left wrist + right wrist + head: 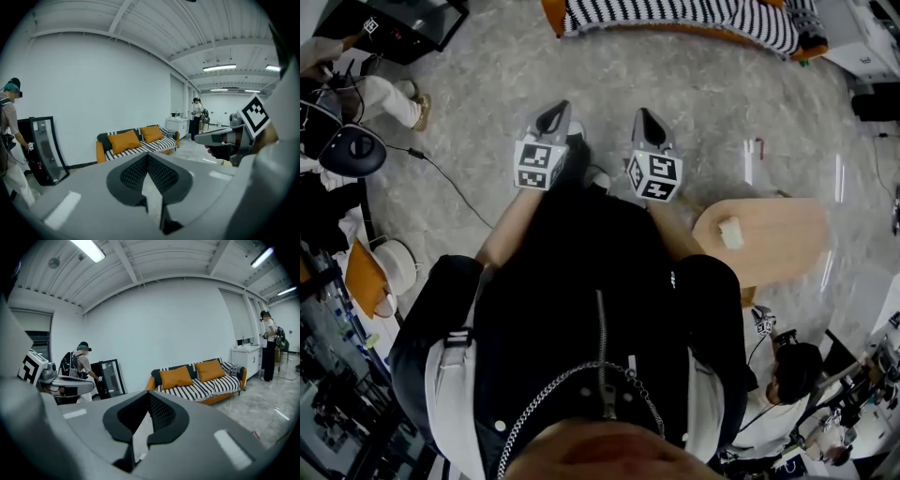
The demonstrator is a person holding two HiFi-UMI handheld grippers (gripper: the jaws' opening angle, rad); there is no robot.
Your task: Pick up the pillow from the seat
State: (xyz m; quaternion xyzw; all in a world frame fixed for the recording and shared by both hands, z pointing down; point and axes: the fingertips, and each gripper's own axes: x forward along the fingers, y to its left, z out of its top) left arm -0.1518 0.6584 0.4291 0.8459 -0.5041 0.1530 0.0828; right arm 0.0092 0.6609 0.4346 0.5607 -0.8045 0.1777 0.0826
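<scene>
Far off, the sofa [206,389] is carrying its orange pillows [176,377] untouched — I'm holding my left hand-held gripper [554,112] and right hand-held gripper [645,116] clenched, empty; whole pickup remaining.

A black jacket [572,272] fills the lower middle of the frame, with pale side panels, a central zip [600,328] and a silver chain [539,398]. The grey left gripper [555,112] and right gripper [643,116], upper middle, carry black-and-white marker cubes [536,165].

Two plump orange square pillows on the black-and-white striped sofa [206,390]. The left pillow [176,377] and right pillow [210,370] sit side by side on the seat, propped upright, leaning back against the backrest.
</scene>
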